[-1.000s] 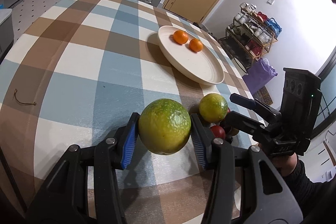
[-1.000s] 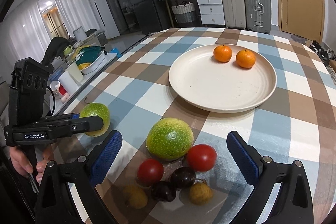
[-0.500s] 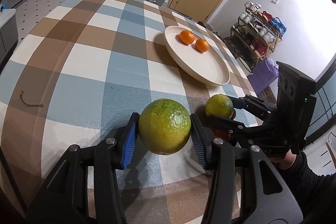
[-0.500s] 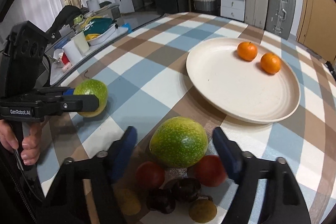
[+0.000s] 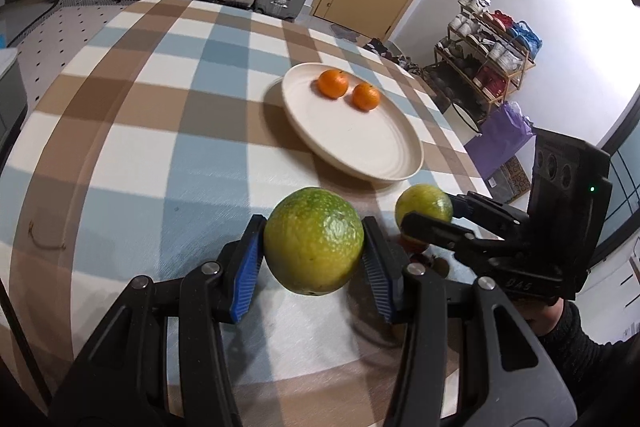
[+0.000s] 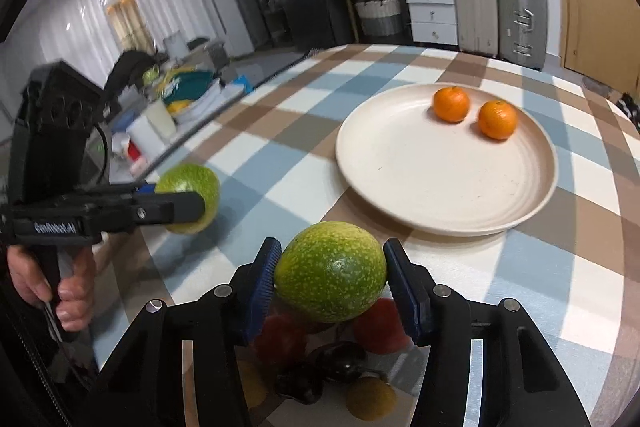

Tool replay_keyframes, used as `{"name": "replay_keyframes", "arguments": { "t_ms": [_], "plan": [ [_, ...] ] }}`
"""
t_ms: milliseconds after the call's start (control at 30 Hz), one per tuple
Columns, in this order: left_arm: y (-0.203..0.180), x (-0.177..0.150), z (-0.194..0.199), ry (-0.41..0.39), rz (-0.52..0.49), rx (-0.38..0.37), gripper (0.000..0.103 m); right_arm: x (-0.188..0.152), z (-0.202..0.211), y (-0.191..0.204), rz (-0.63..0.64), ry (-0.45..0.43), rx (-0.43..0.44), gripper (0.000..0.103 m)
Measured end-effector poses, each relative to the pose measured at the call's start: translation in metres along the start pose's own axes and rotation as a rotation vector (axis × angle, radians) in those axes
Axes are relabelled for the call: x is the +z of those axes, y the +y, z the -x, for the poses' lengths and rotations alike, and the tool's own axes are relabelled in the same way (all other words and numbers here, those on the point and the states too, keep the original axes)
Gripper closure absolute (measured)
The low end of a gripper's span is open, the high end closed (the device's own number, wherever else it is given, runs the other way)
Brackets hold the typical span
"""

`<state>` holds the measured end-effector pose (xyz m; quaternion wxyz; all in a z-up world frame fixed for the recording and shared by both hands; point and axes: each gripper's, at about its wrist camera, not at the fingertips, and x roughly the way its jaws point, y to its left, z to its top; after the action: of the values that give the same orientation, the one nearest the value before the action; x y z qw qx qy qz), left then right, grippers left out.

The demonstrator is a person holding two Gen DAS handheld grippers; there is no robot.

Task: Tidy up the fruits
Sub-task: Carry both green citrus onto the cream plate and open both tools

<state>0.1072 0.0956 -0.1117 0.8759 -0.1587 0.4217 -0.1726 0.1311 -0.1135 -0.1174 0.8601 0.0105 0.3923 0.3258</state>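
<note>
I have each gripper's jaws clamped on a green citrus, left gripper (image 5: 314, 259) and right gripper (image 6: 330, 281), the plate (image 6: 400, 163) ahead.

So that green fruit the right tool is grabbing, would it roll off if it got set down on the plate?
Probably a little. The green fruit is round and smooth, so it could roll on the plate, though the raised rim should likely stop it. The two oranges sit still there. It looks firm, keeping its shape between the right tool pads.
</note>
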Motion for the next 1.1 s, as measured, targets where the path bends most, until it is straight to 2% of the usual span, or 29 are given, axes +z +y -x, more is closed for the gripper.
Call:
{"name": "replay_keyframes", "arguments": {
  "t_ms": [100, 267, 467, 633, 767, 1100],
  "plan": [
    [-0.008, 0.008, -0.004, 0.008, -0.012, -0.018, 0.058, 0.000, 0.015, -0.010, -0.052, -0.059, 0.041, 0.049],
    [-0.021, 0.024, -0.014, 0.024, -0.030, -0.038, 0.058, 0.003, 0.033, -0.020, -0.088, -0.135, 0.044, 0.049],
    [-0.037, 0.053, -0.025, 0.011, -0.069, -0.038, 0.058, 0.014, 0.047, -0.030, -0.073, -0.214, 0.028, 0.049],
    [-0.045, 0.079, -0.042, 0.009, -0.093, -0.013, 0.058, 0.031, 0.046, -0.047, -0.091, -0.226, 0.000, 0.049],
    [-0.051, 0.098, -0.060, 0.009, -0.126, 0.023, 0.058, 0.045, 0.040, -0.062, -0.119, -0.226, 0.011, 0.049],
    [-0.049, 0.141, -0.104, 0.051, -0.100, 0.020, 0.058, 0.076, 0.017, -0.086, -0.120, -0.182, -0.044, 0.049]
  ]
}}
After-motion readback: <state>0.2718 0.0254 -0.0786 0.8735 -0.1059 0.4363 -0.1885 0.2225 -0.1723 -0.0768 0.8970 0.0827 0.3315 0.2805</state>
